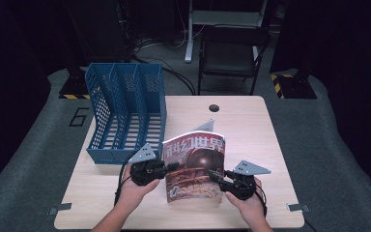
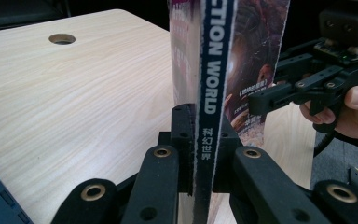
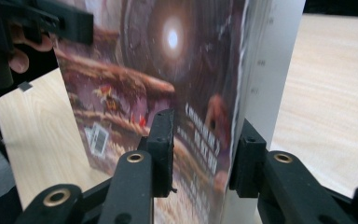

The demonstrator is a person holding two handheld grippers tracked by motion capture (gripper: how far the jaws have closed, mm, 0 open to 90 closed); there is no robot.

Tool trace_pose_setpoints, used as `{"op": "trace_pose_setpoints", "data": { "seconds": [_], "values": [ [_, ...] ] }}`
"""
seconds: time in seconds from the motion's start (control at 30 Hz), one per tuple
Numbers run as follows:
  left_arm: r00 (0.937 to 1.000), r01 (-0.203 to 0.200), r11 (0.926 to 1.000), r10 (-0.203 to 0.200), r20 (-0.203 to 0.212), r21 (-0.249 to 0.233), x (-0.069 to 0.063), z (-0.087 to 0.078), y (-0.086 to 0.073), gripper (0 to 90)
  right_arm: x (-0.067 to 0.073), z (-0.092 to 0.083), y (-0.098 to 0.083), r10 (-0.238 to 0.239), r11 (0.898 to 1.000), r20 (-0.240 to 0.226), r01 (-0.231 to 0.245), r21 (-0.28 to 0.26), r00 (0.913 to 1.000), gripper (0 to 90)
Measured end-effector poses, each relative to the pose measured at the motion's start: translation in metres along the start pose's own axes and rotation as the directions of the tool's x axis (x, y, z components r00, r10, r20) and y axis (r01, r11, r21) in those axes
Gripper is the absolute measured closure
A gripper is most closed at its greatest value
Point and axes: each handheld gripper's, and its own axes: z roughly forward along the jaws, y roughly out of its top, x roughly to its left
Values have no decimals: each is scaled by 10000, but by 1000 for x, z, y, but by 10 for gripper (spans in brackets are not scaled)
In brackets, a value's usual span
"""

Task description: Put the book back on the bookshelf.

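The left gripper (image 2: 204, 154) is clamping the magazine's (image 1: 194, 166) spine, standing it upright on the table (image 1: 251, 121) beside the blue file rack (image 1: 125, 111). The right gripper (image 3: 204, 154) is straddling the page edge, jaws apart. It should close squarely before lifting toward a slot.

The blue file rack (image 1: 125, 113) stands at the worktop's (image 1: 251, 125) far left corner, blocking passage there. The magazine (image 1: 194, 166) stands upright near the front edge, with the left gripper (image 1: 171, 167) and right gripper (image 1: 216, 176) at its two sides. Bare worktop lies open behind the magazine, to its right, and along the front edge. A cable hole (image 1: 214, 107) sits near the far edge.
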Motion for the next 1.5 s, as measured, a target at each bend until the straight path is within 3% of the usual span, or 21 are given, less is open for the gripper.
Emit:
{"op": "trace_pose_setpoints", "data": {
  "seconds": [0.03,0.33,0.4,0.5,0.63,0.67,0.73,0.83,1.07,1.23,1.27,1.33,1.5],
  "values": [
    [10000,-83,10000,83,3,20,0,0,0,838,0,1,-2,190,9997,-93,-189,147,9998,647],
    [9999,-96,9999,96,47,41,-3,-1,0,839,-9,11,-14,471,9849,-461,-387,1690,9978,649],
    [9999,-92,9999,91,63,72,-4,-2,0,839,-10,14,-17,684,9762,-594,-545,2100,9959,652],
    [9997,-183,9997,181,138,160,-5,-3,0,839,-11,19,-21,599,9616,-612,-412,2712,9963,666],
    [9997,-177,9997,173,185,193,-5,-3,0,839,-12,23,-25,687,9518,-450,-520,3024,9966,676],
    [9997,-187,9996,183,191,195,-5,-3,1,839,-12,22,-25,786,9450,-466,-595,3216,9958,678],
    [9997,-172,9997,168,192,186,-5,-3,1,839,-12,24,-27,743,9445,-478,-549,3238,9961,683],
    [9997,-147,9997,143,221,185,-6,-4,1,839,-13,25,-29,892,9301,-539,-639,3616,9946,683],
    [9997,0,9999,-4,256,125,-5,-4,0,839,-14,27,-30,1003,9288,-597,-720,3635,9932,753],
    [9995,61,9999,-65,301,129,-4,-6,1,839,-13,29,-28,739,9351,-657,-462,3514,9951,820],
    [9996,30,9999,-34,278,118,-4,-6,2,839,-11,29,-28,846,9340,-589,-586,3524,9947,829],
    [9996,-99,9999,97,263,57,-5,-7,3,839,-11,31,-27,768,9393,-610,-517,3391,9952,842],
    [9990,-288,9996,288,344,-14,-10,-8,5,839,-6,37,-26,405,9545,-67,-367,2958,9992,848]
  ]
}}
